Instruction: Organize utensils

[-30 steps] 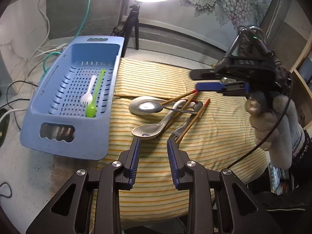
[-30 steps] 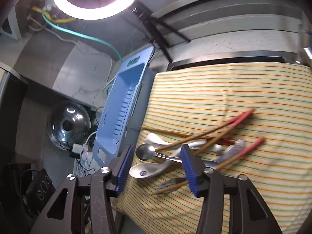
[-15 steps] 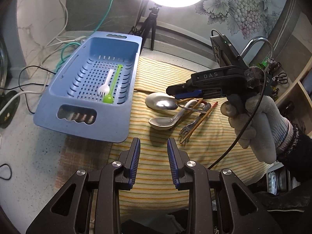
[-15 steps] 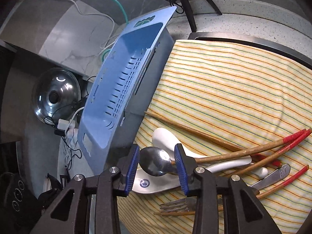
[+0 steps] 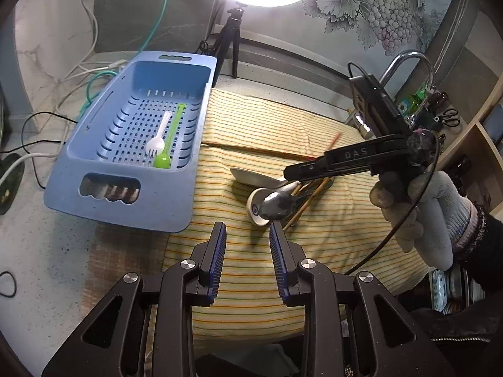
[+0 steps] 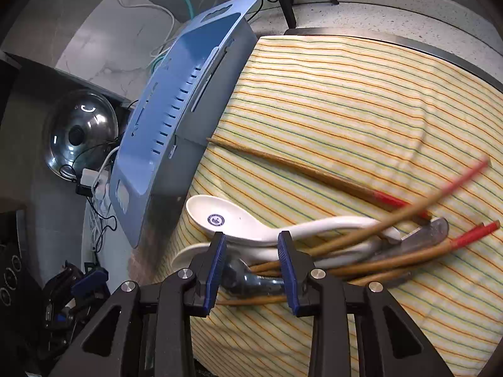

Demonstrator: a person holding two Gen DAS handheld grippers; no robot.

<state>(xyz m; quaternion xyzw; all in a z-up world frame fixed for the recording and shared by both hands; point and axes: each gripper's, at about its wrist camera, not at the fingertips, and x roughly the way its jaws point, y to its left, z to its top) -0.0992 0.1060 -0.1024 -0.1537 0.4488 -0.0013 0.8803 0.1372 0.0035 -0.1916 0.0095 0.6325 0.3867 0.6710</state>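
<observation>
Left wrist view: the left tool [image 5: 247, 238] is hovering with its jaws parted and nothing between them, above the striped cloth [image 5: 251, 125] covering the worktop. Just ahead of it the utensil pile is lying on the cloth: a metal spoon [image 5: 276, 204] is resting on a white ceramic spoon [image 5: 256, 210], with a second white spoon [image 5: 251, 176] just behind and wooden chopsticks [image 5: 309, 191] crossing beneath. The right tool [image 5: 301, 169], held in a gloved hand [image 5: 421, 213], is reaching over the pile; from here I cannot tell its grip. The blue basket [image 5: 125, 198] is sitting at the left, touching the cloth's edge, holding a white plastic fork [image 5: 158, 139] and a green spoon [image 5: 169, 143] side by side.

Right wrist view: the right tool [image 6: 251, 249] is sitting low over the pile, jaws standing apart on either side of the metal spoon [image 6: 251, 279], not yet clenched on it. The white ceramic spoons [image 6: 239, 220] are lying stacked just beyond the fingertips. Red-tipped chopsticks [image 6: 393, 257] are tangling across them; one is blurred. A single chopstick [image 6: 298, 169] is lying apart, pointing towards the basket [image 6: 176, 110].
</observation>
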